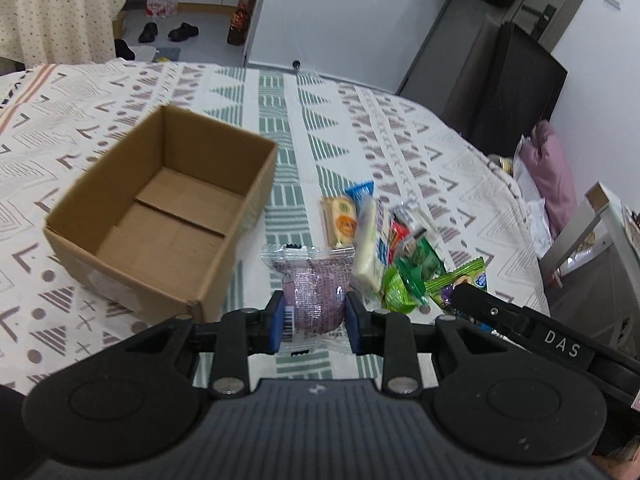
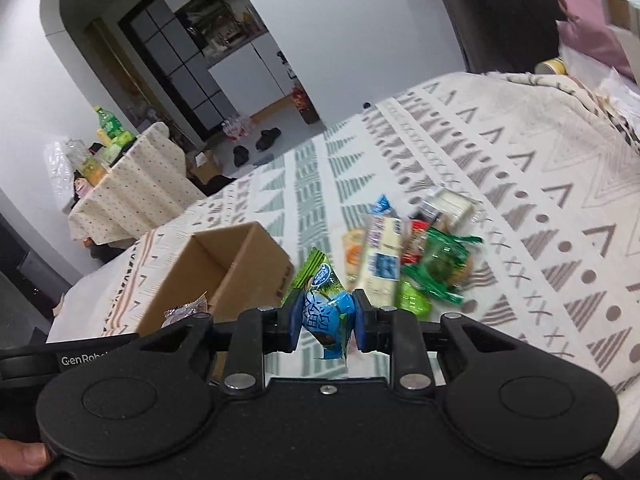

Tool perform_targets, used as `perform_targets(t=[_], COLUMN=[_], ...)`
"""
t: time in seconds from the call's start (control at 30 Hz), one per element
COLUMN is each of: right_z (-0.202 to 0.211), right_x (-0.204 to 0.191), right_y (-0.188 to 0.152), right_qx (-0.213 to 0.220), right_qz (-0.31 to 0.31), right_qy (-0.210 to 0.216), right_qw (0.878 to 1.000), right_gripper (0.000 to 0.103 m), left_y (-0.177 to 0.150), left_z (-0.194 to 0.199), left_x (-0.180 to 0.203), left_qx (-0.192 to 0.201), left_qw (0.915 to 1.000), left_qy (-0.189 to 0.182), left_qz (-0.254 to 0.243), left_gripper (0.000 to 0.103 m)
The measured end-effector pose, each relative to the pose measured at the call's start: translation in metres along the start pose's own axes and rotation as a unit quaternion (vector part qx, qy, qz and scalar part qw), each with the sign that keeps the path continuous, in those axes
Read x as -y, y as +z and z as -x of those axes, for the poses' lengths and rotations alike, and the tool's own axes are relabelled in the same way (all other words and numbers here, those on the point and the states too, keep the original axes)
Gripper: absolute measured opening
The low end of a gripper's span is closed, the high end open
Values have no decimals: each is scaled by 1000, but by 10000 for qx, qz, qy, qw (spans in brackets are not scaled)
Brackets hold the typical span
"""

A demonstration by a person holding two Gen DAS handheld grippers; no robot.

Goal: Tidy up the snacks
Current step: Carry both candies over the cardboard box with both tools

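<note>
While blur is smearing the snack pile [image 1: 384,248] labels, left gripper [image 1: 314,314] is clamping a purple pack [image 1: 316,300], right gripper [image 2: 326,318] is pinching a blue-green pack [image 2: 326,312], box [image 1: 160,216] is sitting on patterned cloth [image 1: 360,120], shoes [image 1: 168,32] are lying on the floor behind.

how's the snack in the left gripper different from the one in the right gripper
The purple snack in the left gripper is a clear wrapper over a rounded purple filling; the green-and-blue snack in the right gripper has a printed opaque wrapper. The purple one looks wider and fuller; the green-and-blue one is narrower and crumpled at the pinch. Both are sealed single packs, clamped between blue pads.
</note>
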State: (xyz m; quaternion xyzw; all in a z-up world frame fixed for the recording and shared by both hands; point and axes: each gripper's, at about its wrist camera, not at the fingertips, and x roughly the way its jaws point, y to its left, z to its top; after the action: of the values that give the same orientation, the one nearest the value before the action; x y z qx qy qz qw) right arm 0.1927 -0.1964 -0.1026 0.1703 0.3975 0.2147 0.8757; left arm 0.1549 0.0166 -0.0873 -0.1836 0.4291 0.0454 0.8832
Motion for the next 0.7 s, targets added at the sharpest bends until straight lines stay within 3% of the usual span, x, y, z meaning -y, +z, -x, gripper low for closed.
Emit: perform_targets(t=[0.7], right_z=[-34], right_x=[-72], right_y=[5], right_qx=[-16], right_qz=[365], right_qy=[184], right_qw=[9992], right_gripper=[25], left_y=[33], left_z=[27], left_x=[-69], left_qx=[427], left_qw=[9985], left_qy=[-18], left_qz=[344], left_gripper=[30])
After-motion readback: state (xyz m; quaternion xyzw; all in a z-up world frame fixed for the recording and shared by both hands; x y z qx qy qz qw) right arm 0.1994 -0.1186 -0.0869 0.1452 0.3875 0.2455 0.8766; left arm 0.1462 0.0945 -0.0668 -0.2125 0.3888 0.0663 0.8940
